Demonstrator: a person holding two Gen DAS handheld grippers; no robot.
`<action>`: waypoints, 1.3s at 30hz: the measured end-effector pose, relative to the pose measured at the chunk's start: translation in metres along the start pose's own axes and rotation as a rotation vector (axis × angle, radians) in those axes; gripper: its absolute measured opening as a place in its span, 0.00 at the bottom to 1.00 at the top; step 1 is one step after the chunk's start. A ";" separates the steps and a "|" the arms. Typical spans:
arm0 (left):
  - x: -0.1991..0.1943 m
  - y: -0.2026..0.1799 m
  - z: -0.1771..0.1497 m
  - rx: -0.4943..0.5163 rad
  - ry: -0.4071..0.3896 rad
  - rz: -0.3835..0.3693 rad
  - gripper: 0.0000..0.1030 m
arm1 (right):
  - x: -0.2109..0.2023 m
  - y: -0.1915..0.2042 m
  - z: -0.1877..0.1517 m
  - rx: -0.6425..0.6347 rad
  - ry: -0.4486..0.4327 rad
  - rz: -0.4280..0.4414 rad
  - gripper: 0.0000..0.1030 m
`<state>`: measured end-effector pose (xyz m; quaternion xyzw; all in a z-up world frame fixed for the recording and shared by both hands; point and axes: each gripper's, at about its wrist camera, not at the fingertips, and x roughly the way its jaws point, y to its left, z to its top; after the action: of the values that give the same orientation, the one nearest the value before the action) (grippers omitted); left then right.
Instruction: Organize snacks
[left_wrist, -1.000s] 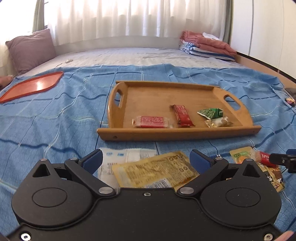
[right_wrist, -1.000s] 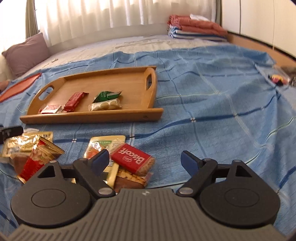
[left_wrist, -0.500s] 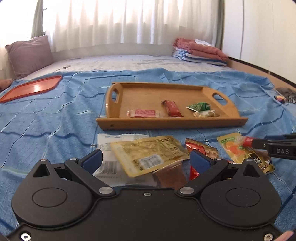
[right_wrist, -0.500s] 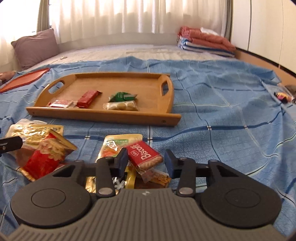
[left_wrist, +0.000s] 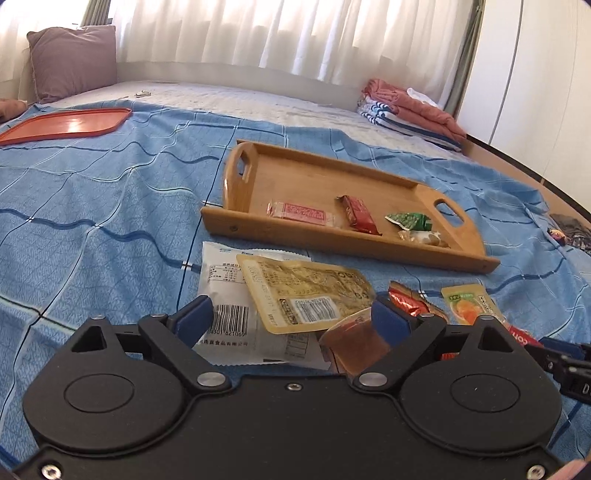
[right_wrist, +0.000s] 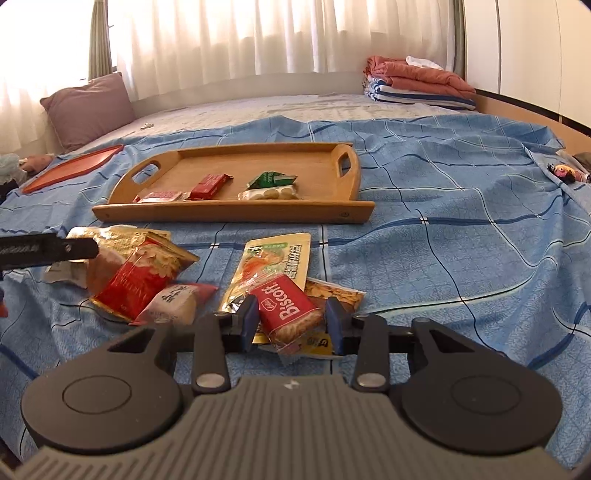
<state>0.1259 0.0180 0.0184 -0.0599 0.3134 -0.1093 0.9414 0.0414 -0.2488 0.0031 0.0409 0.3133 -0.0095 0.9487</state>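
- The black body of the left gripper fills the lower half of its own view and hides the near ends of the packets under it; the small brown-lidded cup is cut off at its base.
- The right gripper likewise covers the near part of the pile, and the yellow sachet under the biscuit shows only a corner.
- Small print on the packets is too fine to read; the object at the far right edge of the bed is too small to make out.
- The wooden tray is smooth, with rounded cut-out handles, and holds four small wrapped snacks near its front wall: a flat red-and-clear packet, a glossy red bar, a crumpled green wrapper and a clear pack of pale pieces.
- The blue checked bedspread is soft and rippled; a flat orange lid lies far left on it.
- Loose snacks sit in front of the tray: a shiny gold pouch on a white barcode packet, a crinkled red foil bag, and an orange-print pouch.
- The left jaws stand wide and have just been closing a little, with the gold pouch and the cup between them, untouched as far as shows.
- The right jaws are clamped on the red Biscoff biscuit, pads against both its sides.
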 end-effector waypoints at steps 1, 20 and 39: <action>0.001 0.000 0.001 -0.009 -0.003 0.001 0.81 | -0.001 0.001 -0.001 0.001 -0.002 0.003 0.42; 0.010 0.005 0.011 -0.063 -0.066 0.032 0.53 | -0.006 0.012 -0.011 -0.024 -0.003 0.036 0.56; -0.001 -0.003 0.008 0.012 -0.024 0.020 0.09 | 0.000 0.020 -0.011 -0.030 -0.012 0.034 0.64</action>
<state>0.1294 0.0158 0.0258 -0.0523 0.3021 -0.1010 0.9465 0.0359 -0.2278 -0.0048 0.0319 0.3067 0.0112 0.9512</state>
